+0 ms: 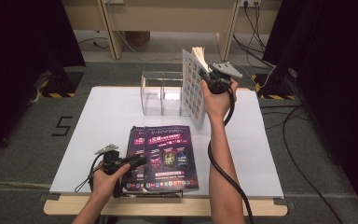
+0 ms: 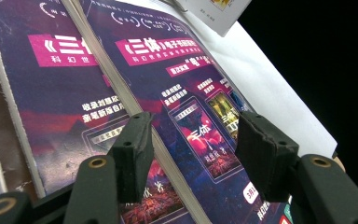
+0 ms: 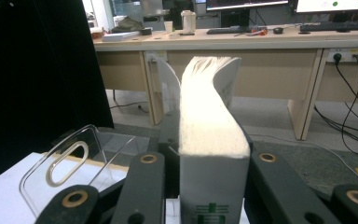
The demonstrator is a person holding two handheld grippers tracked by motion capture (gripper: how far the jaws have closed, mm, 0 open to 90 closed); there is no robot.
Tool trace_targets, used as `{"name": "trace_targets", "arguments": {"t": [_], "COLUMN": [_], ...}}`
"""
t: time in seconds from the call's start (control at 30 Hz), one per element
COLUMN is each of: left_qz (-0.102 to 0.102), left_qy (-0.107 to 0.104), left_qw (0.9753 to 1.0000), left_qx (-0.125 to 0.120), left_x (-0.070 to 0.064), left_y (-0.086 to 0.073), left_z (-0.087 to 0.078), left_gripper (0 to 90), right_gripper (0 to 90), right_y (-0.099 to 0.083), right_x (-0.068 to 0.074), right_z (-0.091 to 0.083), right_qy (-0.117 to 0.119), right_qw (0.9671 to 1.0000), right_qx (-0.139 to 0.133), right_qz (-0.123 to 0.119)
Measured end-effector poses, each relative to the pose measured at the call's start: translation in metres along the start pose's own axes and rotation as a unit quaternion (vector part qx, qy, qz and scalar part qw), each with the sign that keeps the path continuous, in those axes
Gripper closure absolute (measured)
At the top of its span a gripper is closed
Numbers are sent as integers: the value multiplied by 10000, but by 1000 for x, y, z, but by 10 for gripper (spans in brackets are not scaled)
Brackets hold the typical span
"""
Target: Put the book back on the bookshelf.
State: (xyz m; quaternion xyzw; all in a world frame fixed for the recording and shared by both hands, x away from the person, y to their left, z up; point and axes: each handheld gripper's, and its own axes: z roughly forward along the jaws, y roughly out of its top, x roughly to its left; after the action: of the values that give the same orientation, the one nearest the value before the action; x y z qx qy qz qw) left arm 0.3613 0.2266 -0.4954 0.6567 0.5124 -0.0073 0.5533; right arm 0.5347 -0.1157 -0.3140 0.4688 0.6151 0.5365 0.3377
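Observation:
Two purple magazines [image 1: 165,156] lie overlapping at the table's front middle. My left gripper [image 1: 137,161] rests at their left edge. In the left gripper view it [image 2: 196,154] is open, its jaws apart over the top magazine [image 2: 186,93], with that magazine's page edge running between them. Held upright above the table's back right is a thick book [image 1: 192,88] whose cover carries a grid of pictures, and my right gripper [image 1: 206,74] is shut on it. In the right gripper view the jaws [image 3: 213,172] clamp the book [image 3: 212,121], and its white page edges curve away upward.
A clear acrylic file holder [image 1: 161,95] with two compartments stands at the back middle of the white table top [image 1: 107,116], just left of the held book; its wall [image 3: 70,163] shows low left in the right gripper view. Desks and cables lie beyond the table.

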Motion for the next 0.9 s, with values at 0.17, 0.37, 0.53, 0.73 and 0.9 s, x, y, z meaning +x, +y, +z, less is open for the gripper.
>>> {"name": "trace_targets", "arguments": {"t": [0.17,0.37,0.53,0.73,0.9], "left_qz": [-23,-25,-37,-42,-31], "left_qy": [0,7,12,5,-2], "left_qw": [10000,10000,10000,10000,10000], "left_qx": [-12,-20,-25,-35,-24], "left_x": [1,2,2,2,2], "left_y": [0,1,1,1,1], "left_z": [-1,-2,-2,-2,-2], "left_gripper": [452,452,452,452,452], "right_gripper": [747,747,747,747,746], "right_y": [8,17,25,35,33], "right_x": [-1,-2,-4,-7,-2], "right_z": [11,21,29,39,41], "right_qy": [-33,-61,-74,-115,-130], "right_qw": [10000,10000,9999,9998,9998], "right_qx": [2,10,-74,-128,-159], "right_qz": [39,15,44,69,40]}}
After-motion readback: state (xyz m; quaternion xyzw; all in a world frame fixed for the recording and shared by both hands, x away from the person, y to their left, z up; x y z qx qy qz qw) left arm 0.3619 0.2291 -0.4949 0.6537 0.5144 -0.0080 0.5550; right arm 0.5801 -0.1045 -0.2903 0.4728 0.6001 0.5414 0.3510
